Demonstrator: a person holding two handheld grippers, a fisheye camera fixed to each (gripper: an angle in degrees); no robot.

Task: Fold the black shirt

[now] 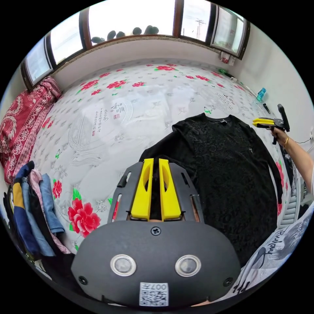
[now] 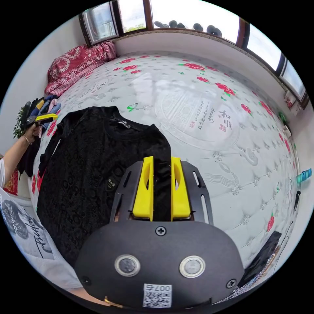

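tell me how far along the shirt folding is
Done: the black shirt lies spread flat on the floral mattress. In hand: the left claw and the right claw each pinch a sleeve. Left: no fold of sleeves or body is visible yet.

A white mattress printed with red flowers, a red patterned quilt bunched at its edge, stacked clothes nearby

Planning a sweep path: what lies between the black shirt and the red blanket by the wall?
Bare floral mattress cover lies between the black shirt and the red blanket; the left gripper view shows that stretch.
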